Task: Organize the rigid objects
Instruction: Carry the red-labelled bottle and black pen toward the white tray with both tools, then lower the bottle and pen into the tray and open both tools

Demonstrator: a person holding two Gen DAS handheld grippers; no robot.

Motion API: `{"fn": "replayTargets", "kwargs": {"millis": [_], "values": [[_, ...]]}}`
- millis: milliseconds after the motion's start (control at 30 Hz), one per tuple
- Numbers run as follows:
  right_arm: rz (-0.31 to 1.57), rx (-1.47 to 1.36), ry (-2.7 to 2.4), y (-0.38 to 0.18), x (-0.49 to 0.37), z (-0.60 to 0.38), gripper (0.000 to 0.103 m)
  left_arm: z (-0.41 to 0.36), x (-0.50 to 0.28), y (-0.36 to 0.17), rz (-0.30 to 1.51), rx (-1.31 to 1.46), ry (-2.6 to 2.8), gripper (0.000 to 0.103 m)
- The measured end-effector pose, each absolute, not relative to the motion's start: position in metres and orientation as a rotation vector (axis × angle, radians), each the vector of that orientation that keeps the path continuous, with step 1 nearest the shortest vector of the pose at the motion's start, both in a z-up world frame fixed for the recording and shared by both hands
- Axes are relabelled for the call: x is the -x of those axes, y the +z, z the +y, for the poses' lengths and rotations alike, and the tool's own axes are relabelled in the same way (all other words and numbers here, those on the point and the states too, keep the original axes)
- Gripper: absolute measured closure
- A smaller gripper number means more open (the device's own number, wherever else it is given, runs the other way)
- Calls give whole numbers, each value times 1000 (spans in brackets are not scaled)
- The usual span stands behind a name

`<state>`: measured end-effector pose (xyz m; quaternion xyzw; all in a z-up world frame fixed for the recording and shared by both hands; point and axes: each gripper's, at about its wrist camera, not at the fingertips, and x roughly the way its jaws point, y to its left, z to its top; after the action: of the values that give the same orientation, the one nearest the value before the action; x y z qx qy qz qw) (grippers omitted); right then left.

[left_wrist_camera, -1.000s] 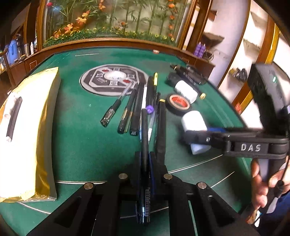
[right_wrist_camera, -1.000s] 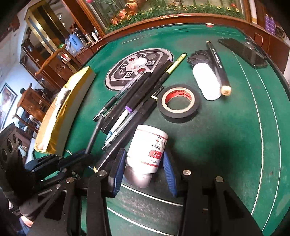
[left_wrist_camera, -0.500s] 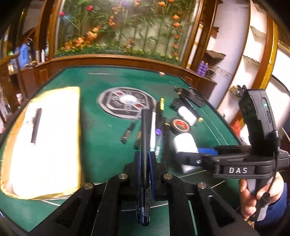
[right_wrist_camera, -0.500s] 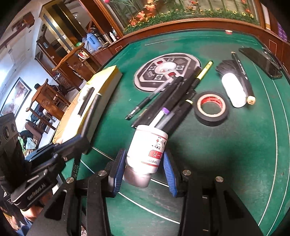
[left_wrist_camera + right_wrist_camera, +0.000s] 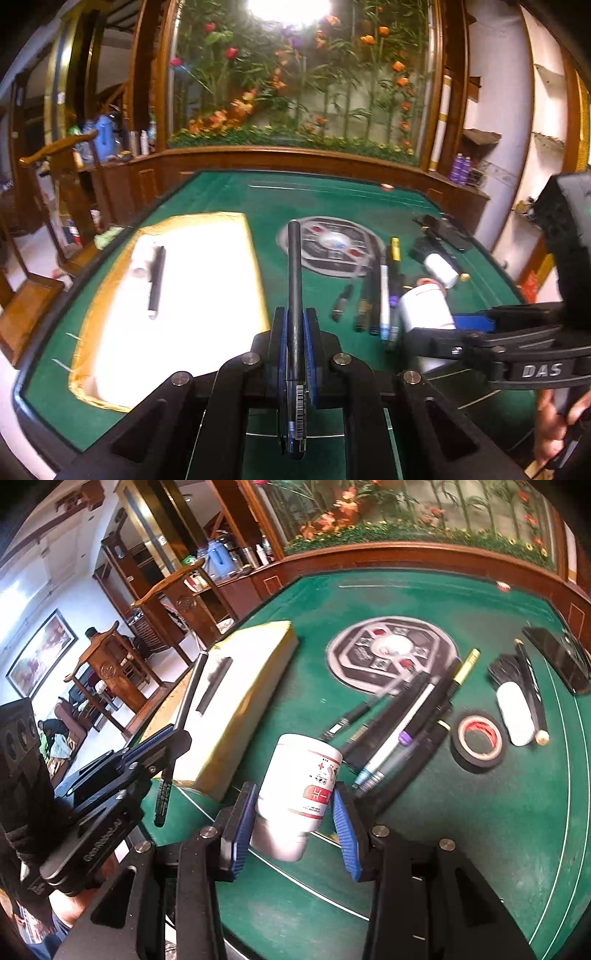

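My left gripper (image 5: 295, 325) is shut on a black pen (image 5: 294, 280) and holds it lifted above the green table, pointing forward. It shows at the left of the right wrist view (image 5: 162, 753). My right gripper (image 5: 293, 812) is shut on a white bottle (image 5: 299, 775) with a red label, raised off the table; it also shows in the left wrist view (image 5: 424, 306). A row of several pens (image 5: 402, 716) lies on the felt ahead of the bottle. A white and gold box (image 5: 177, 291) lies at the left with a black pen (image 5: 157, 280) on it.
A black tape roll (image 5: 480, 742), a white cylinder (image 5: 515, 712), a long black marker (image 5: 532, 690) and a dark flat case (image 5: 557, 657) lie at the right. A round grey panel (image 5: 391, 653) sits mid-table. A wooden rail (image 5: 406, 557) rims the table; chairs stand left.
Both grippers have risen and drawn back from the pen row, carrying the pen and the bottle. The left gripper has swung towards the box side.
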<state>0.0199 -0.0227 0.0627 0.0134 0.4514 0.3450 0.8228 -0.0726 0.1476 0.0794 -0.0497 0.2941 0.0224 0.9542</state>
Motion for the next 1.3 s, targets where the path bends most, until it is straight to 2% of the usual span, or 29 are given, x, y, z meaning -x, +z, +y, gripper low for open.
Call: {"fn": "replayTargets", "kwargs": {"millis": [733,1033,1300], "values": [[959,26,825,88,-39,65,63,205,58,63,622,120,173,95],[1030,31,815,85,-94,130,63,251,16,44,742,249,163,95],[1119,93,723,55,-147,193,63,271,-17,33,864,295,158,95]]}}
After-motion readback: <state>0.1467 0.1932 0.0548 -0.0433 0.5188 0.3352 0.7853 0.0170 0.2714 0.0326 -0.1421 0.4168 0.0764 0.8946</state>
